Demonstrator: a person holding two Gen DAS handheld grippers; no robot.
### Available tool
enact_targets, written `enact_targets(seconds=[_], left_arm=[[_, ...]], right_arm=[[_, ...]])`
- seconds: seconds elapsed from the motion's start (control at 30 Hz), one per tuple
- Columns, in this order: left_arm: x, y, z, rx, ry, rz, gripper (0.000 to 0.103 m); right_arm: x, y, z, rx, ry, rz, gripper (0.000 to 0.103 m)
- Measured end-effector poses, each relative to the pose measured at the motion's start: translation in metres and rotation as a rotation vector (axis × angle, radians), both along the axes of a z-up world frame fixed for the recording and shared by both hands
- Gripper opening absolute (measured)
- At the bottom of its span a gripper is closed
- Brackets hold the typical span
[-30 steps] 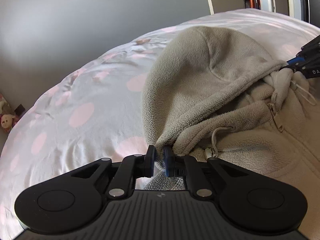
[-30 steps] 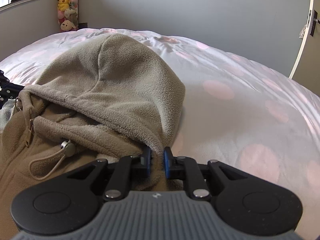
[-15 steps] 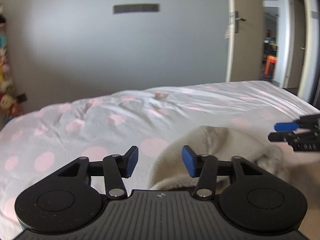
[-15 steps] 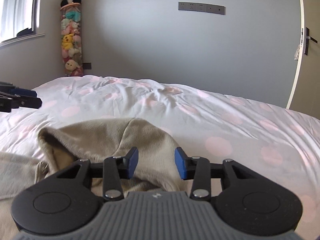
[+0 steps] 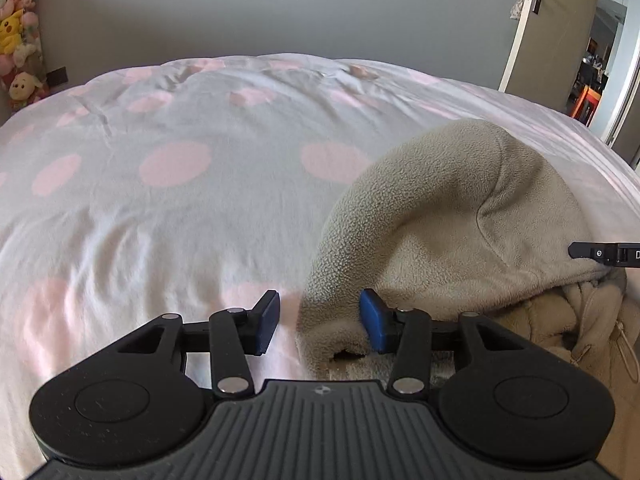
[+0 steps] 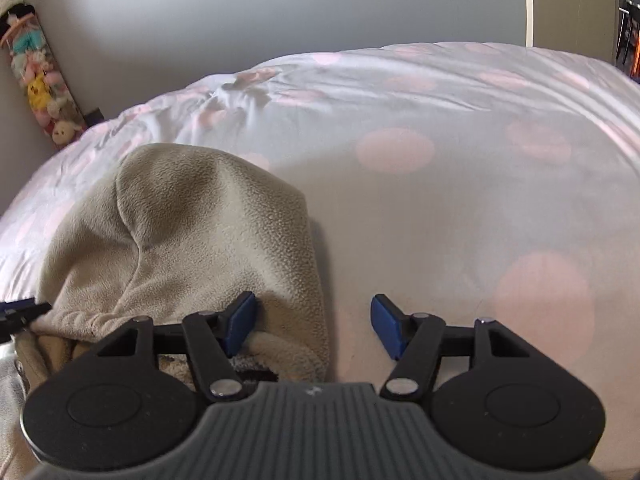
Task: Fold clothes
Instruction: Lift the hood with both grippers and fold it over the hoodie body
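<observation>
Fuzzy tan hoodie lies on our dotty bed, hood flat. Our L tongs & R tongs are opening, w/ hood edges between them, gripping nothing.

Only a cut-off "D" on the right gripper

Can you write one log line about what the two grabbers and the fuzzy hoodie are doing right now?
left gripper: opening, unclamped | right gripper: opening, unclamped | hoodie: flat on bed, hood edges between fingers
</observation>
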State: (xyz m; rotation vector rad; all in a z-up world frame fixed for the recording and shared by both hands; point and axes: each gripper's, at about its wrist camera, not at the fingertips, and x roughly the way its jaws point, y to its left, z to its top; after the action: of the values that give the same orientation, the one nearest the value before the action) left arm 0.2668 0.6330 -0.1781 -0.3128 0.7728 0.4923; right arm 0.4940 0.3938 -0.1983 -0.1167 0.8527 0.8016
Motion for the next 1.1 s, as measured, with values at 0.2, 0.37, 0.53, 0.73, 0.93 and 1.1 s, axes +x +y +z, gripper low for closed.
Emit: enact_targets(seconds=[0.2,0.37,0.53,0.73,0.93,1.1], left_arm=[[0.006,-0.040,0.012,0.234,0.028,-0.107,0.017],[-0.022,-0.066,0.027,0.376,-0.015,-0.215,0.013],[-0.059,-0.099,0.021,0.430,-0.014,-0.318,0.011],[-0.085,-0.117,0.015,0.369,-0.030,-0.294,0.009],[-0.098,-0.125,0.014,0.338,-0.012,-0.290,0.007],[-0.119,-0.139,0.006,0.317,-0.002,-0.291,0.007]], right_arm=[[-0.039,0.010,0.017,-0.035,-0.213,0.125,0.018],[-0.077,-0.022,0.043,0.024,-0.433,0.237,0.010],[-0.112,-0.062,0.040,0.021,-0.504,0.333,0.010],[-0.143,-0.089,0.023,-0.016,-0.473,0.354,0.009],[-0.153,-0.103,0.021,-0.014,-0.404,0.323,0.009],[-0.159,-0.116,0.022,-0.013,-0.357,0.316,0.009]])
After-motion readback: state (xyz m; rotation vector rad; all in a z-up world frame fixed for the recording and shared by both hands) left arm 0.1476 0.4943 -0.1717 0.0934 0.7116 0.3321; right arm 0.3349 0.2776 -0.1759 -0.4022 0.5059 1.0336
